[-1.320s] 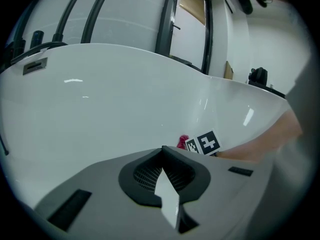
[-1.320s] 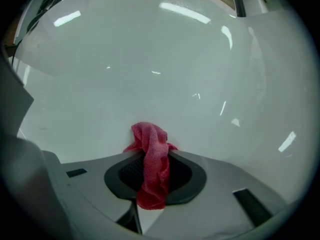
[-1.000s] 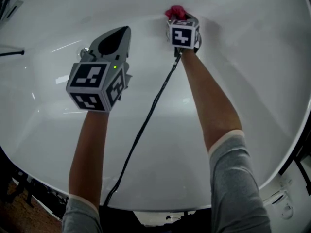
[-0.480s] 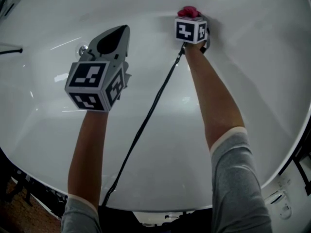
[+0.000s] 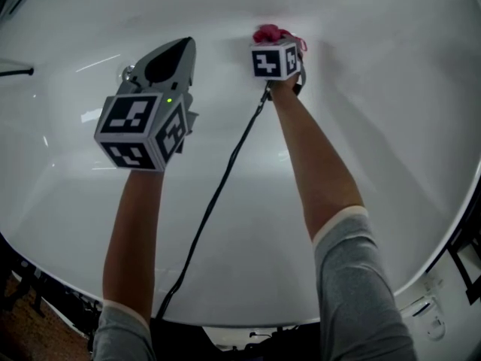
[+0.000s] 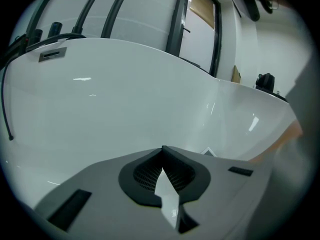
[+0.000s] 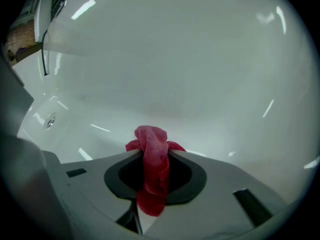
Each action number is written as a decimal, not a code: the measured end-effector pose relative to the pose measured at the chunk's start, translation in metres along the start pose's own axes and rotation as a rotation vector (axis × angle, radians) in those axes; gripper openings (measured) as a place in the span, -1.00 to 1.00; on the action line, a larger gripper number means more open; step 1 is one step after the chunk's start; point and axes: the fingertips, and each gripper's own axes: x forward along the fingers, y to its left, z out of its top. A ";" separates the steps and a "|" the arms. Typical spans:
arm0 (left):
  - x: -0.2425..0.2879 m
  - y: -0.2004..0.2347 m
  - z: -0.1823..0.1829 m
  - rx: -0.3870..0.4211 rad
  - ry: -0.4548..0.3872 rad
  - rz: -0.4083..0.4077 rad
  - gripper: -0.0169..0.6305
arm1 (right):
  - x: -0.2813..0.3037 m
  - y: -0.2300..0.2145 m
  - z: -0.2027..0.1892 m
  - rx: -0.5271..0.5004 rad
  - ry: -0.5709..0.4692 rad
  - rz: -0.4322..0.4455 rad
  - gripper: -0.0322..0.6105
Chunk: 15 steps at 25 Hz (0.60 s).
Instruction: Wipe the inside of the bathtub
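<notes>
The white bathtub (image 5: 361, 111) fills the head view, and both arms reach down into it. My right gripper (image 5: 275, 37) is shut on a red cloth (image 5: 270, 32) and presses it against the far inner wall of the tub. In the right gripper view the red cloth (image 7: 152, 169) is bunched between the closed jaws of the right gripper (image 7: 151, 151), with its top poking out. My left gripper (image 5: 176, 47) hovers over the tub floor at the left, shut with nothing in it. In the left gripper view the left gripper (image 6: 162, 151) points at the tub wall (image 6: 125, 99).
A round metal drain fitting (image 5: 128, 72) sits on the tub floor by the left gripper's tip, also visible as the drain fitting (image 7: 50, 122). A black cable (image 5: 218, 194) trails from the right gripper toward the near rim. Dark pipes (image 6: 112, 14) stand behind the tub rim.
The right gripper with the red cloth slid right and up along the far wall, then came back left and slightly lower. The left gripper stayed almost still.
</notes>
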 end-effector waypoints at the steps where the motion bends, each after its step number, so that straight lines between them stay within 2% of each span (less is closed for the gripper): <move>1: 0.000 0.001 0.000 0.001 -0.001 0.004 -0.93 | -0.001 0.017 0.001 -0.016 -0.007 0.038 -0.63; 4: 0.000 -0.001 0.000 0.005 0.000 0.005 -0.93 | -0.005 0.052 0.000 -0.074 -0.019 0.106 -0.63; 6: 0.000 -0.004 0.001 0.016 0.005 0.003 -0.93 | -0.004 0.049 0.000 -0.098 -0.028 0.108 -0.63; 8: 0.001 -0.006 0.001 0.022 0.011 0.002 -0.93 | -0.001 0.026 -0.002 -0.088 -0.025 0.068 -0.63; 12: 0.003 -0.010 0.003 0.011 0.000 -0.006 -0.93 | -0.005 -0.059 -0.017 -0.033 0.009 -0.105 -0.63; 15: 0.003 -0.012 0.005 0.002 -0.004 -0.004 -0.93 | -0.013 -0.070 -0.026 -0.053 0.018 -0.129 -0.63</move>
